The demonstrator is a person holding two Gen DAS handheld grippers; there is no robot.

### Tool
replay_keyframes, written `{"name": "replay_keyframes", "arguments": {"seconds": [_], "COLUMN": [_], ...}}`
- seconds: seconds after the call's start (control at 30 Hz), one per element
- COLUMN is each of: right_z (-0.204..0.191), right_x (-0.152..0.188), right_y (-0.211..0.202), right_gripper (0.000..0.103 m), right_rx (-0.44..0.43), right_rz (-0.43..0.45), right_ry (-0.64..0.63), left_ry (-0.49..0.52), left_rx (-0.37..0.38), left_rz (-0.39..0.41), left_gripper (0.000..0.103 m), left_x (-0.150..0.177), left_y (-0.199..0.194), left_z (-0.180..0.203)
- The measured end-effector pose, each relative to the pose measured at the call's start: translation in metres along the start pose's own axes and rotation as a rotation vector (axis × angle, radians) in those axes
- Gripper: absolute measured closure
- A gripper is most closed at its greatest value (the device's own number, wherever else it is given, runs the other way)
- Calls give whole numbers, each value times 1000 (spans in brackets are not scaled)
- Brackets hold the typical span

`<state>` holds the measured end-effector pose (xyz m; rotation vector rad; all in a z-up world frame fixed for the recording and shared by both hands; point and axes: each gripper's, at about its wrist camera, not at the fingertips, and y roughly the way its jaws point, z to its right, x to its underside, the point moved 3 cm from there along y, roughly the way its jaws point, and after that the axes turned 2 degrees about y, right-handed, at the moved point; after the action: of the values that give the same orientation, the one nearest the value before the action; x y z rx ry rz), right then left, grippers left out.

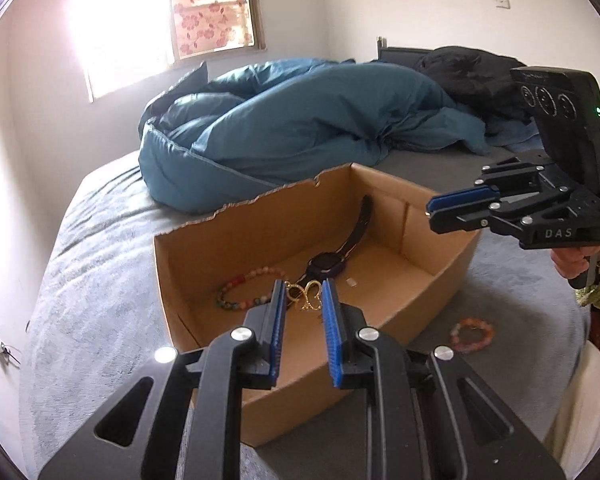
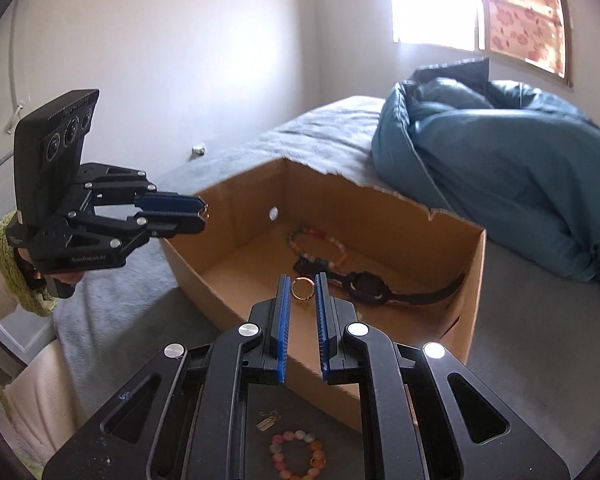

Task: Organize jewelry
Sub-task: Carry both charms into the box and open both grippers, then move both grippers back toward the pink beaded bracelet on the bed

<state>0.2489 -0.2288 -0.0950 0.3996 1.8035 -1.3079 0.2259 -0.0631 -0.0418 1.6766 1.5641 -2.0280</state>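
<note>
An open cardboard box sits on the bed. Inside it lie a multicoloured beaded bracelet and a black wristwatch. My left gripper hangs over the box's near side, shut on a gold openwork ornament. My right gripper hovers over the opposite side, shut on a small gold ring. A pink beaded bracelet and a small gold trinket lie on the grey sheet outside the box.
A bunched blue duvet lies just behind the box, with dark clothing further back. The grey bed sheet runs to the wall on the left. A person's sleeves show behind both grippers.
</note>
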Motion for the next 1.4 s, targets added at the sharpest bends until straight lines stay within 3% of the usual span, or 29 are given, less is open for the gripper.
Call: {"name": "replay_keyframes", "arguments": {"seconds": [0.3, 0.8, 1.0, 1.13, 1.4], "right_z": [8, 15, 15, 13, 2], "right_x": [11, 12, 12, 10, 17], "right_y": [27, 23, 11, -4, -68], "right_gripper": [92, 84, 83, 76, 69], "right_rx": [-5, 12, 19, 28, 73], "right_rz": [-52, -40, -24, -7, 66], "right_ry": [19, 36, 54, 69, 94], "left_ry": [-42, -77, -81, -88, -87], "left_rx": [2, -12, -24, -34, -25], "left_rz": [-54, -55, -48, -30, 27], "left_gripper": [85, 79, 79, 79, 79], "left_x": [10, 14, 14, 10, 11], "left_y": [34, 33, 22, 7, -53], "left_z": [-18, -28, -27, -24, 5]}}
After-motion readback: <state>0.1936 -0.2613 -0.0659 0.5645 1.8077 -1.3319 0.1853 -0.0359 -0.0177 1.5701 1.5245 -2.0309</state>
